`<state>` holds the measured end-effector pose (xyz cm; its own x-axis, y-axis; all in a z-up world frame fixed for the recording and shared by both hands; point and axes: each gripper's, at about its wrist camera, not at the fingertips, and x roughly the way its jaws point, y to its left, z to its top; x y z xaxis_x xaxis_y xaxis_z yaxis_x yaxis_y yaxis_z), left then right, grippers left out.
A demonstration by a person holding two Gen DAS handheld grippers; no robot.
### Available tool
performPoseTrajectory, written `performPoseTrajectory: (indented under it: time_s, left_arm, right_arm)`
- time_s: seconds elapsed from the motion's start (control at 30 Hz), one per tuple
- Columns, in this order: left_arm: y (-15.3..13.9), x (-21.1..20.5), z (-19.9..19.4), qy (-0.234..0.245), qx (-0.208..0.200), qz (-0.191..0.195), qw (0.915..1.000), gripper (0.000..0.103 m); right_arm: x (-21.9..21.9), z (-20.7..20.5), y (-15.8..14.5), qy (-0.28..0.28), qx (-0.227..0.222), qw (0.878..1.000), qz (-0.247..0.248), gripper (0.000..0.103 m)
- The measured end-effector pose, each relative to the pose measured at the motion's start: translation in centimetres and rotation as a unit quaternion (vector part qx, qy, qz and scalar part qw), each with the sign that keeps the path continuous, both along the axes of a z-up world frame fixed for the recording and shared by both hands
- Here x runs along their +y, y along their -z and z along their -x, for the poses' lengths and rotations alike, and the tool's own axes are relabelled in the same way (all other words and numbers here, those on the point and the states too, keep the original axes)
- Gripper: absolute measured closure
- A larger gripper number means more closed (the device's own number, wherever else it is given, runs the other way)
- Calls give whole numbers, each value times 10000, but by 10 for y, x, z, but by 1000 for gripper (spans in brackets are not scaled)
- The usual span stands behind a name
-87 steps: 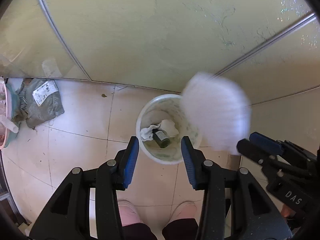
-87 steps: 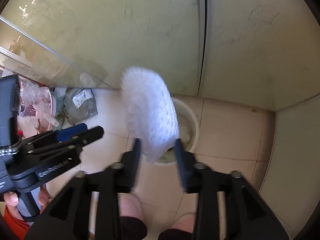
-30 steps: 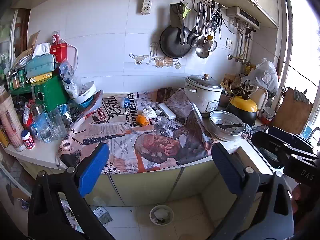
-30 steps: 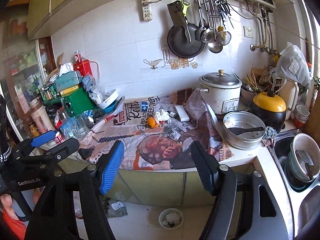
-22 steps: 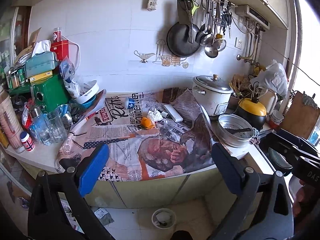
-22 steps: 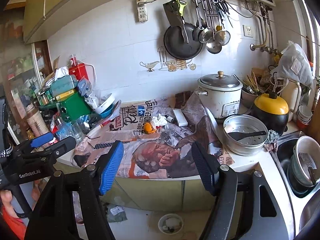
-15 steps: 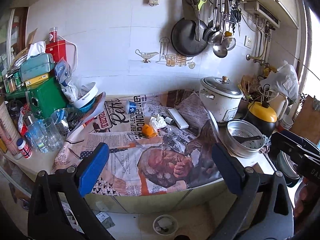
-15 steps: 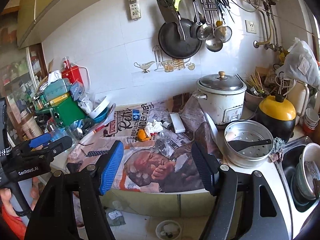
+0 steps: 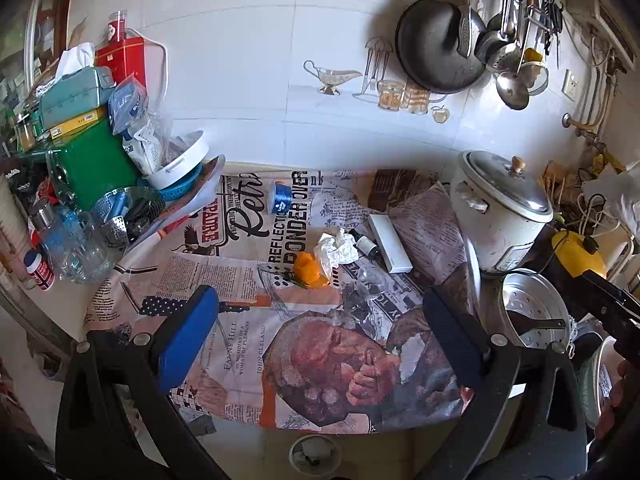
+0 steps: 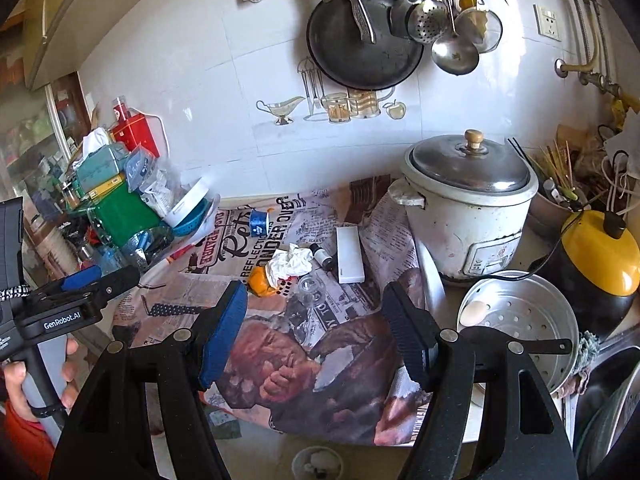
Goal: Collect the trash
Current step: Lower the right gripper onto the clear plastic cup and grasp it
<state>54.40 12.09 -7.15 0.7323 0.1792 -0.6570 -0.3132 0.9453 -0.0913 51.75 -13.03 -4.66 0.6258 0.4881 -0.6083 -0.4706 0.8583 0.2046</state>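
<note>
Both pairs of jaws stand spread apart with nothing between them. The left gripper [image 9: 316, 332] and the right gripper [image 10: 316, 328] hang above the front edge of the counter [image 9: 48, 300], which is covered with a printed newspaper sheet [image 9: 240, 340].

Trash lies near the middle of that sheet, beyond the blue pads. A crumpled white tissue [image 9: 335, 250] sits just beside a piece of orange peel [image 9: 307, 270], the two touching or nearly so. Right of the tissue lies a small dark bottle [image 9: 365, 245] on its side, and next to it a flat white box [image 9: 390, 249]. A crumpled clear plastic cup [image 10: 309, 287] lies just in front of the tissue. Farther back stands a small blue cup [image 9: 280, 197].

On the floor below the counter edge, a white trash bin [image 9: 314, 454] shows, with some white scraps inside it.

To the right of the sheet stands a white rice cooker [image 10: 466, 200] with a metal lid, then a perforated steamer tray [image 10: 520, 320] and a yellow-topped pot [image 10: 600, 256]. A dark pan [image 10: 360, 44] and ladles hang on the tiled wall. At the left, a green box [image 9: 102, 164] sits amid stacked clutter.

A hand [image 10: 24, 376] grips the left gripper's handle in the right wrist view.
</note>
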Motion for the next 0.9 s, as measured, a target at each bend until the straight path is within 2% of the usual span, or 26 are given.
performPoseTrajectory:
  time_s: [0.27, 0.53, 0.73, 0.9]
  left_arm:
    - [35, 26, -45, -105, 457, 60, 9989, 0]
    - [53, 76, -80, 104, 616, 111, 9980, 0]
    - [82, 122, -114, 241, 1005, 262, 9943, 0]
    - [123, 141, -144, 369, 1406, 443, 9884, 0]
  right_arm:
    - [16, -45, 28, -117, 487, 9987, 6, 36]
    - [73, -78, 70, -98, 1035, 9943, 234, 36]
    - [115, -115, 115, -34, 1561, 9864, 517, 36]
    - [134, -143, 163, 95, 2158, 9741, 668, 36]
